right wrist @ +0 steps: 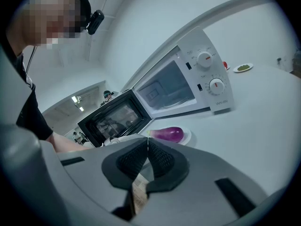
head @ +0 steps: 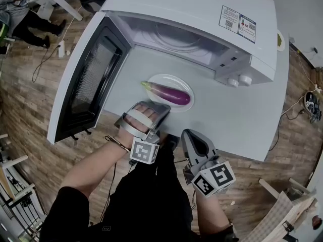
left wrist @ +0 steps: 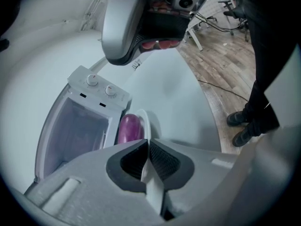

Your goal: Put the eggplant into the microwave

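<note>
The eggplant lies on a white plate on the worktop, just before the open microwave, with its long axis across the opening and its stem to the left. The left hand-held gripper is the nearer one, just on the near side of the eggplant, and appears closed on the plate's near rim. The right hand-held gripper sits further back, its jaws together on nothing.

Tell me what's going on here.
A person works with a gripper in each hand at a white table. The left gripper is shut on the near rim of a white plate that carries a purple eggplant, just in front of the microwave, whose door stands open. The right gripper is shut, empty and held back near the table's edge. The eggplant is not yet inside.
</note>
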`<state>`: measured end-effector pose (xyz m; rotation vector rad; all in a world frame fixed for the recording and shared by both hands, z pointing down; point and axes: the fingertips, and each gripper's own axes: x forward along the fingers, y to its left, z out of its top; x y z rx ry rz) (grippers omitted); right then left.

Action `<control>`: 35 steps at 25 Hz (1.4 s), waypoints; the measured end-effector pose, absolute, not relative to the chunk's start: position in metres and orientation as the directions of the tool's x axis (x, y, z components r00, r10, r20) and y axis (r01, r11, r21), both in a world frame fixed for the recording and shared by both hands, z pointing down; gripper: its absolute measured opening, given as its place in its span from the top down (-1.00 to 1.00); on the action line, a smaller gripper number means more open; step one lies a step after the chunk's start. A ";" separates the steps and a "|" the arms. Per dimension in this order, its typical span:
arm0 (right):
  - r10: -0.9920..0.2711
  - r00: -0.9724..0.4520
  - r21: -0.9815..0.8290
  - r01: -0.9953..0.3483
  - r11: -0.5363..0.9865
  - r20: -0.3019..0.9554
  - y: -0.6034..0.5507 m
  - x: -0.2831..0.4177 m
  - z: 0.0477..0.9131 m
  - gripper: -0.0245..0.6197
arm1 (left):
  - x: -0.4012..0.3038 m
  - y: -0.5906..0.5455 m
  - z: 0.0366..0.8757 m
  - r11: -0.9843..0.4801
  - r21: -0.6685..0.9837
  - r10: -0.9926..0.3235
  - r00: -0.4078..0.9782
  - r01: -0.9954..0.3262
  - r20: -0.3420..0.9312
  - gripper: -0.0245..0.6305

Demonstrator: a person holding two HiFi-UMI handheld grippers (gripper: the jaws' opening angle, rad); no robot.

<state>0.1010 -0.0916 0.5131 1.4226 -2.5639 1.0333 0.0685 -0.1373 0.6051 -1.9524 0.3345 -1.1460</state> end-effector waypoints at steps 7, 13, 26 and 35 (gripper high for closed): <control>-0.742 -0.581 -0.535 -0.765 0.358 0.335 -0.090 0.101 0.516 0.87 | 0.068 -0.138 0.602 -0.590 -0.795 -0.610 0.566 0.144 0.555 0.86; -0.738 -0.583 -0.537 -0.765 0.357 0.340 -0.085 0.100 0.522 0.87 | 0.068 -0.138 0.601 -0.535 -0.834 -0.643 0.576 0.134 0.505 0.87; -0.721 -0.597 -0.536 -0.760 0.367 0.352 -0.082 0.095 0.530 0.87 | 0.063 -0.137 0.602 -0.474 -0.872 -0.680 0.580 0.119 0.449 0.87; -0.719 -0.602 -0.535 -0.757 0.375 0.349 -0.086 0.092 0.526 0.87 | 0.058 -0.138 0.596 -0.427 -0.895 -0.698 0.582 0.129 0.416 0.87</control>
